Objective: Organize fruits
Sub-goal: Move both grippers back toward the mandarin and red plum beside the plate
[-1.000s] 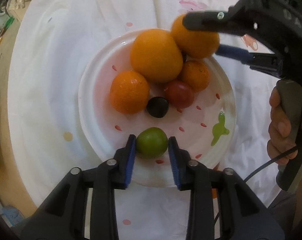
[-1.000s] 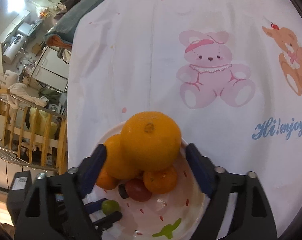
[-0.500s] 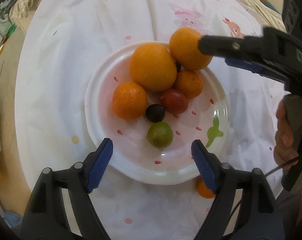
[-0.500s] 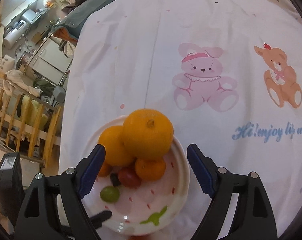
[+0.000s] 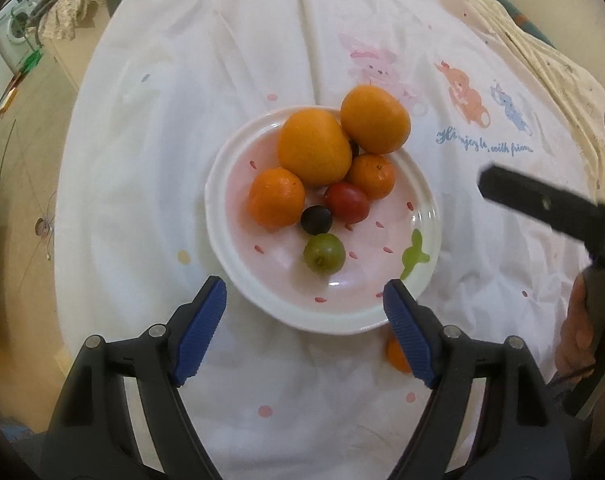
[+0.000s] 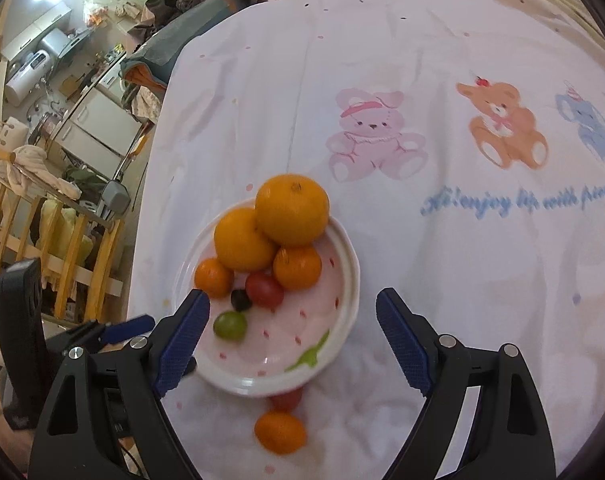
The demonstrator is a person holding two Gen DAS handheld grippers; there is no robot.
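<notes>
A white plate [image 5: 386, 268] on the cloth holds two big oranges [image 5: 314, 146] [image 5: 374, 118], two small oranges [image 5: 276, 197], a red tomato [image 5: 346, 203], a dark fruit [image 5: 316, 219] and a green fruit [image 5: 324, 253]. My left gripper [image 5: 302, 296] hangs open above the plate's near rim, holding nothing. My right gripper [image 6: 292, 304] is open too, above the plate's [image 6: 348, 264] near side with nothing between its pads. On the cloth in front of the plate lie a small orange [image 6: 280, 432] and a red tomato [image 6: 287, 399], half tucked under the rim.
The white tablecloth [image 6: 382, 80] carries printed bears [image 6: 376, 136] and blue lettering to the right of the plate. A hand [image 5: 582, 320] grips the right tool at the frame's right edge. Past the table's left edge stand wooden rails [image 6: 62, 248] and room clutter.
My left gripper has let go of the green fruit, opened wide and lifted back. My right gripper has drawn away from the top big orange, which now rests on the pile.
</notes>
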